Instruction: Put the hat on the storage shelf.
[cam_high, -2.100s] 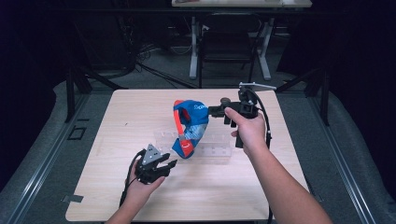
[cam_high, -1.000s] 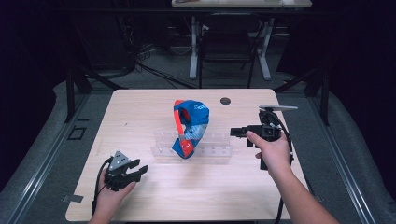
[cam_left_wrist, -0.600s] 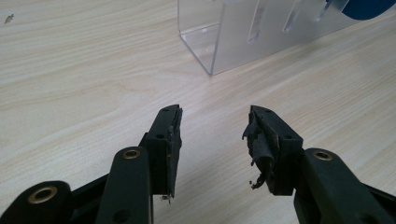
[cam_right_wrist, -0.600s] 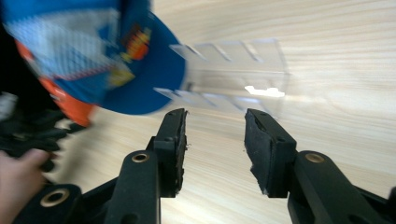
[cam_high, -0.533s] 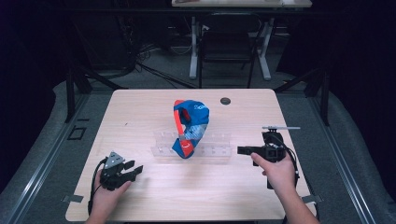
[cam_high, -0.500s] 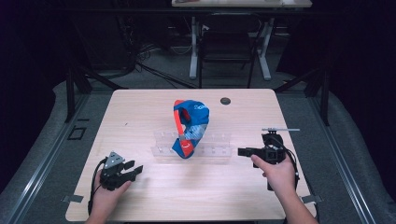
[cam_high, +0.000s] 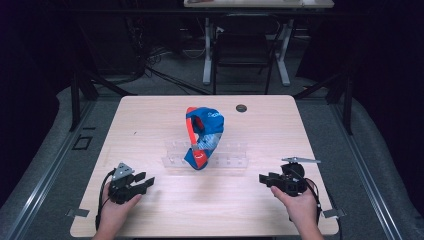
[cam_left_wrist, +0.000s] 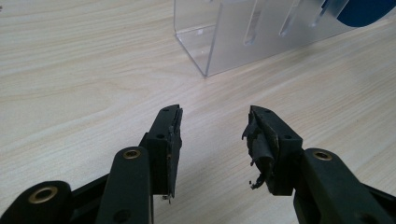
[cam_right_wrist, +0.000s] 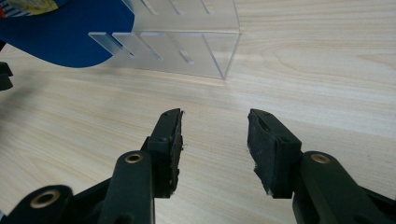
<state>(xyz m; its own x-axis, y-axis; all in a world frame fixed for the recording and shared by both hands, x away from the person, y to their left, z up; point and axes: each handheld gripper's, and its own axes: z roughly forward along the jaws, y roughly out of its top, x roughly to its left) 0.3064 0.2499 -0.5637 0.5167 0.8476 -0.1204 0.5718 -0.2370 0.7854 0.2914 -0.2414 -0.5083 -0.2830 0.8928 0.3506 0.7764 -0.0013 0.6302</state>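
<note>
Pale wood surface (cam_high: 150, 125) stands in a dark room, with desk legs and cables on the floor behind it. From the high view, a clear acrylic rack (cam_high: 206, 154) sits near the middle, and a blue and red cap (cam_high: 202, 135) stands in it. A small dark disc (cam_high: 241, 107) lies toward the far edge. The left gripper (cam_high: 146, 182) rests near the front left corner, the right gripper (cam_high: 264, 178) near the front right, both well apart from the rack.

In the left gripper view, the left gripper (cam_left_wrist: 215, 135) is released, jaws apart over bare wood, the rack's end (cam_left_wrist: 219, 42) ahead.

In the right gripper view, the right gripper (cam_right_wrist: 215, 135) is likewise released and empty; the rack (cam_right_wrist: 187, 42) and the cap's blue edge (cam_right_wrist: 60, 37) lie beyond.
</note>
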